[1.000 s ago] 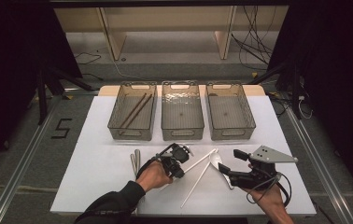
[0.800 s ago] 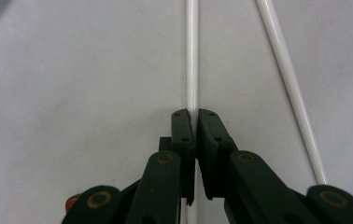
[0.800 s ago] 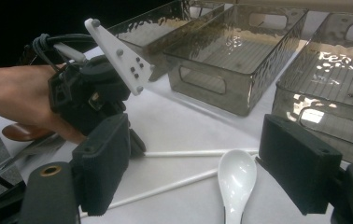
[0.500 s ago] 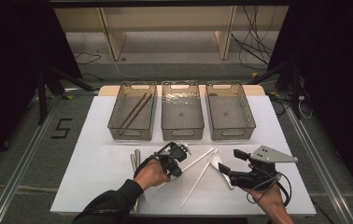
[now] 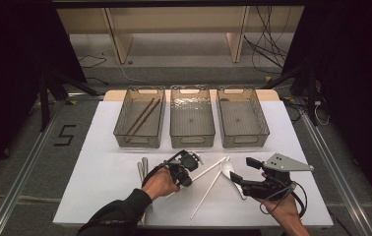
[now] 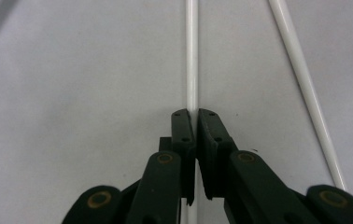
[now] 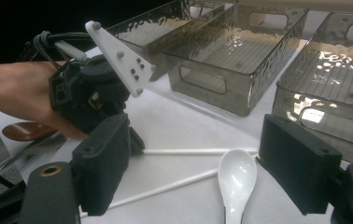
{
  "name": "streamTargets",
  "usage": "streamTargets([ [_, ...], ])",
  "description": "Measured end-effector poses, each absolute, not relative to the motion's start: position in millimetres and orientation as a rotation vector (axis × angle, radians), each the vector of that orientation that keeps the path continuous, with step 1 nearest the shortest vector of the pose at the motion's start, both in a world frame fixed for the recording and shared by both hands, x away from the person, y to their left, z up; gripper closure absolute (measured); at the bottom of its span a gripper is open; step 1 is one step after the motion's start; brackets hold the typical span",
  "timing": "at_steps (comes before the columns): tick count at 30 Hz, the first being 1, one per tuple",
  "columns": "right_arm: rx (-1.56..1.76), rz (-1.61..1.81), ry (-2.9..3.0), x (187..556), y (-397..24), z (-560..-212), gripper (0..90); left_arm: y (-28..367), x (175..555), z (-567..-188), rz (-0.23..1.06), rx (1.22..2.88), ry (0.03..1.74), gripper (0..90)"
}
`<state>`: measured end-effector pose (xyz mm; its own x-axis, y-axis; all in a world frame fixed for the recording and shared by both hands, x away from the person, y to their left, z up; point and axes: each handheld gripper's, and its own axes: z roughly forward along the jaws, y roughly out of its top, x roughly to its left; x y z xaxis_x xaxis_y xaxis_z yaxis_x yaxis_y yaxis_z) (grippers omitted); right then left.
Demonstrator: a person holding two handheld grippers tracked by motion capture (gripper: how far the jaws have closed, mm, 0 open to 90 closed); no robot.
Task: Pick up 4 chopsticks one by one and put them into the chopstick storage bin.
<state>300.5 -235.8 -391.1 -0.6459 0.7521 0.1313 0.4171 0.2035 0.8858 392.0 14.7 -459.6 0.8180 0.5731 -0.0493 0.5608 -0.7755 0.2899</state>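
Left gripper (image 6: pixel 194 116), clenched on one white chopstick (image 6: pixel 191 56), risks a slender-rod slip or twist if we lift abruptly, while our right gripper (image 7: pixel 202 172) stands released.

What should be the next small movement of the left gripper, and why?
Probably lift. The left gripper is shut on one white chopstick, which lies flat on the table; the middle bin stands empty ahead.

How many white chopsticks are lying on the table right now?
2. One white chopstick lies pinched between the closed jaws of the left gripper, its far end pointing toward the bins. The other chopstick lies loose on the table beside it, near the white spoon.
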Motion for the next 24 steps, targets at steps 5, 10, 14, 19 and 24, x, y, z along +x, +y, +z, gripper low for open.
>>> streamTargets([
  [5, 1.096, 1.420, 2.153, 300.4, -236.0, -391.0, 25.6, 17.7, 393.1, -457.5, 0.051, 2.687, 0.867, 85.6],
  [10, 1.094, 1.422, 2.152, 300.5, -236.3, -390.8, 25.7, 23.7, 396.1, -447.0, 0.058, 2.655, 0.860, 85.5],
  [14, 1.094, 1.422, 2.152, 300.5, -236.4, -390.8, 25.7, 27.3, 397.3, -441.2, 0.046, 2.639, 0.860, 85.5],
  [19, 1.095, 1.423, 2.151, 300.5, -236.5, -390.7, 25.6, 32.8, 397.4, -429.0, 0.058, 2.602, 0.856, 85.5],
  [24, 1.094, 1.423, 2.151, 300.6, -236.6, -390.8, 25.7, 39.8, 398.0, -410.6, 0.063, 2.553, 0.835, 85.5],
])
